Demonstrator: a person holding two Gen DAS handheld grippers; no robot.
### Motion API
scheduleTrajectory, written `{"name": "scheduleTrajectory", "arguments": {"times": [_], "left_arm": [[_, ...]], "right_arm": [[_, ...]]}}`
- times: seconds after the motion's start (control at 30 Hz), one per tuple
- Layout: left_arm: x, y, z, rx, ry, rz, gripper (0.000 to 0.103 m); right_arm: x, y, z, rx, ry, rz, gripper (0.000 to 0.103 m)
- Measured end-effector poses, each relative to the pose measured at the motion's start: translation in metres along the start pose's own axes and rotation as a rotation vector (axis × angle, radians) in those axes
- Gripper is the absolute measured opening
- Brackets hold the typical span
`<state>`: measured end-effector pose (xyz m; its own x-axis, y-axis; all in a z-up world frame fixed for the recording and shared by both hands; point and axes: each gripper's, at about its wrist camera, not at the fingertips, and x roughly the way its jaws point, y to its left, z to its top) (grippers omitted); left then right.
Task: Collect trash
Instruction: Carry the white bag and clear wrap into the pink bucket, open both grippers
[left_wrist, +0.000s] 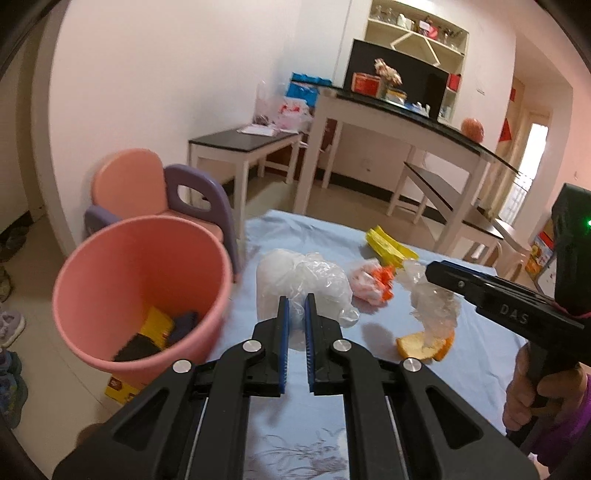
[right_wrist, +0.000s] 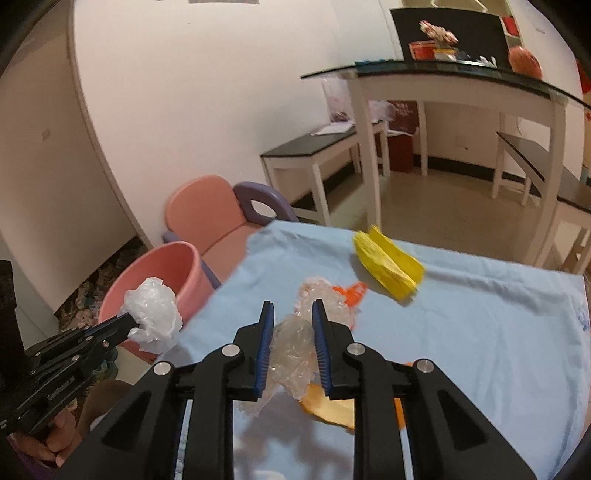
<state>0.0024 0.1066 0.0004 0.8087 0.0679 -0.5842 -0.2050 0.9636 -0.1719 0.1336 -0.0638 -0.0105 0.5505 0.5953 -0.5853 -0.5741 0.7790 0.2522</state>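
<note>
My left gripper (left_wrist: 296, 301) is shut on a crumpled white plastic bag (left_wrist: 306, 284) and holds it above the table's left edge, beside the pink trash bucket (left_wrist: 110, 258); the bag also shows in the right wrist view (right_wrist: 153, 314). My right gripper (right_wrist: 293, 308) is shut on a crumpled clear plastic wrap (right_wrist: 291, 354), lifted over an orange peel (right_wrist: 328, 406). The same wrap (left_wrist: 432, 299) and peel (left_wrist: 421, 345) show in the left wrist view. A yellow wrapper (right_wrist: 388, 264) and an orange-and-white wrapper (right_wrist: 332, 295) lie on the blue cloth.
The bucket (right_wrist: 166, 273) stands on the floor left of the table and holds dark and yellow trash (left_wrist: 155, 332). A pink and purple child's chair (left_wrist: 162, 188) stands behind it. White benches and a tall dark-topped table (left_wrist: 406, 118) stand further back.
</note>
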Motion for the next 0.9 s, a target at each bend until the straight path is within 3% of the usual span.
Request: {"name": "scheduleTrajectory", "arguments": {"times": [0.5,0.7,0.9], "left_arm": [[-0.038,0.069,0.014,-0.088,-0.122,0.17,0.007],[-0.041,0.098,0.013,-0.139,-0.126,0.222,0.007],[-0.041,0.118,0.007,-0.187,-0.115,0.225,0.007]], "right_arm": [[0.017,0.093,0.03,-0.13,-0.004,0.167,0.02],[0.036,0.129,0.035,-0.173,0.018,0.218,0.02],[0.057,0.152,0.04,-0.169,0.052,0.253,0.021]]}}
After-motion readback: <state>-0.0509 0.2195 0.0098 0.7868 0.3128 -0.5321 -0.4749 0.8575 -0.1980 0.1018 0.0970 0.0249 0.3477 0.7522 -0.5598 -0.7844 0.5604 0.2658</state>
